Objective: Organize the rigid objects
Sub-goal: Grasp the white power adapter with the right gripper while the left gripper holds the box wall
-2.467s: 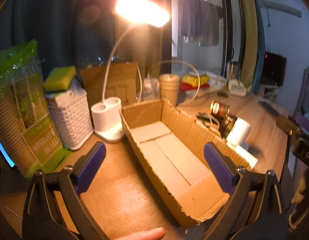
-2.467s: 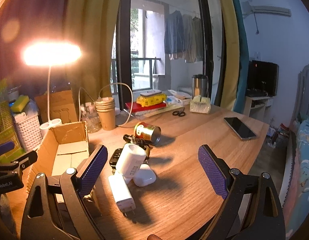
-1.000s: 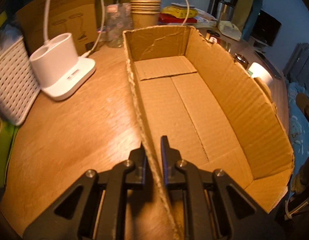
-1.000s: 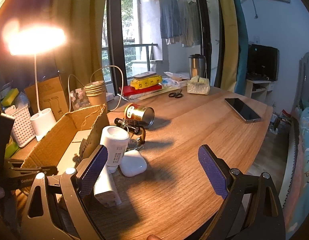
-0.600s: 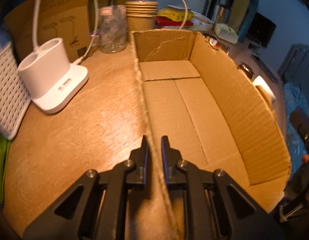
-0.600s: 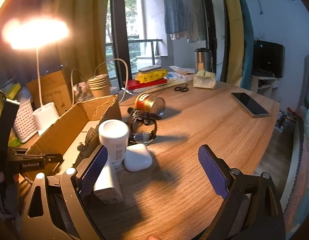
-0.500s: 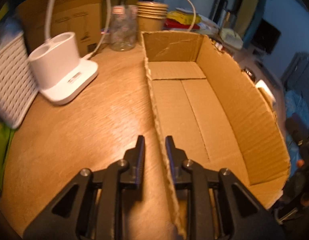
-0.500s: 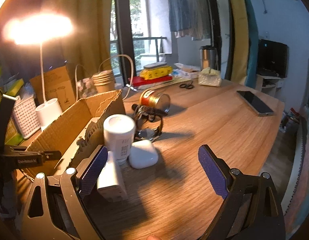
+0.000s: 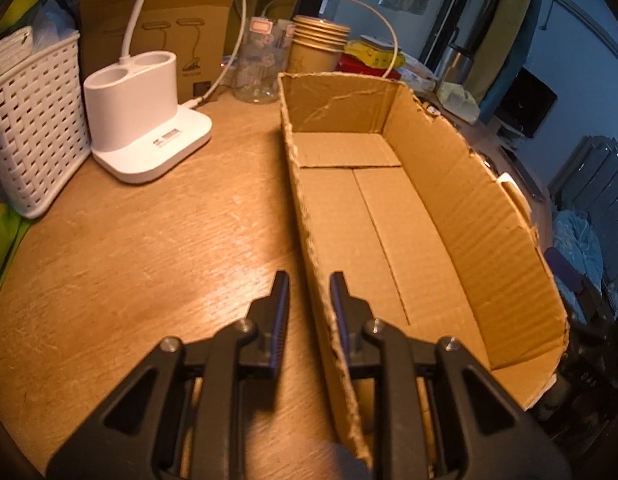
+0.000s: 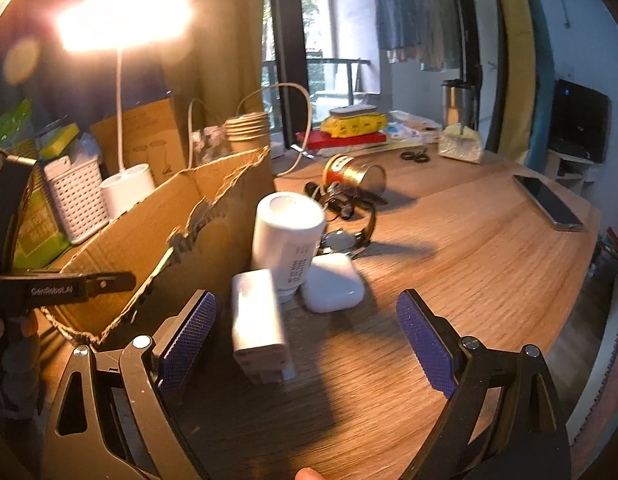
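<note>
Left hand-held gripper (image 9: 305,300) clamps the empty cardboard box's (image 9: 429,216) thin wall. Right hand-held gripper (image 10: 305,332), jaws wide and empty, faces the white charger (image 10: 258,312) mid-surface: light, stiff, smooth; grip its flat sides.

One cardboard box (image 9: 469,216), one white charger (image 10: 258,316), one earbud case (image 10: 333,282), one tin can (image 10: 355,176), one phone (image 10: 547,202).

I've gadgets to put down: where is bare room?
Free: floor of the open brown cardboard box; wooden table between box and white lamp base; table between white earbud case and dark phone. Crowded: white charger, white bottle, watch, tin beside the box.
</note>
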`<state>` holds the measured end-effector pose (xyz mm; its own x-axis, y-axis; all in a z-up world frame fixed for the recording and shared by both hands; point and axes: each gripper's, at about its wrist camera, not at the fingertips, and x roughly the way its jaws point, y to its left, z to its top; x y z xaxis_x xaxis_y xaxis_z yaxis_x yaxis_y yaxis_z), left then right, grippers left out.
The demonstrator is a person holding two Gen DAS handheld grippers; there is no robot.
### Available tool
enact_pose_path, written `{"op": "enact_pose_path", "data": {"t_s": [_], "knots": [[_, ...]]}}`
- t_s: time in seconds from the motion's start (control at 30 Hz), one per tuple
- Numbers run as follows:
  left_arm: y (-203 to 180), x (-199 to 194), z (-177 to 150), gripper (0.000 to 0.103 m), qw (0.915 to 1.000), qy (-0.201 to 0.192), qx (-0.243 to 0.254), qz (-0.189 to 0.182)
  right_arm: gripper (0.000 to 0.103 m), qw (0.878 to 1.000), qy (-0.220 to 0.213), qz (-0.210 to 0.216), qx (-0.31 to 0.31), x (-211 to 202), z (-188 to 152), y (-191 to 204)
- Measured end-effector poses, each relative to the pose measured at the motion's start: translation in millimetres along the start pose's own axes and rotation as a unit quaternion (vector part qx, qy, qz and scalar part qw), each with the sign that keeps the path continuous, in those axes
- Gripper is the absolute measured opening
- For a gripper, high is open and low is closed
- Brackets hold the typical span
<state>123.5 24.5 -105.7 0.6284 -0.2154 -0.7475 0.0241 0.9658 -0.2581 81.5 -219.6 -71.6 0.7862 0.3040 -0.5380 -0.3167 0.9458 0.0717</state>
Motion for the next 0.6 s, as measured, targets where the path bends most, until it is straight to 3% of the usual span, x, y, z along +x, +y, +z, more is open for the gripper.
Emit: {"op": "enact_pose_path", "data": {"t_s": [0.23, 0.27, 0.3, 0.37, 0.53, 0.6], "knots": [[-0.2, 2.1, -0.3, 0.021, 1.0000, 0.000, 0.002, -0.006, 0.094, 1.000, 0.017, 0.024, -0.002, 7.1, -4.4, 3.6], [-1.0, 2.3, -0.1, 0.021, 1.0000, 0.000, 0.004, -0.005, 0.090, 0.999, 0.021, 0.027, -0.002, 8.9, -5.2, 3.8], [-1.8, 2.6, -0.1, 0.022, 1.0000, 0.001, 0.006, -0.002, 0.078, 0.999, 0.023, 0.027, -0.003, 10.2, -5.0, 3.8], [-3.1, 2.7, 0.3, 0.022, 0.9999, -0.001, 0.010, 0.005, 0.067, 0.999, 0.030, 0.023, -0.002, 13.1, -5.8, 4.6], [-5.2, 2.8, 0.4, 0.022, 0.9999, -0.002, 0.014, 0.008, 0.065, 0.999, 0.035, 0.028, -0.008, 15.7, -8.6, 8.7], [-5.2, 3.1, 0.3, 0.022, 0.9998, -0.002, 0.014, 0.010, 0.047, 0.999, 0.036, 0.027, -0.015, 16.2, -10.2, 11.4]]}}
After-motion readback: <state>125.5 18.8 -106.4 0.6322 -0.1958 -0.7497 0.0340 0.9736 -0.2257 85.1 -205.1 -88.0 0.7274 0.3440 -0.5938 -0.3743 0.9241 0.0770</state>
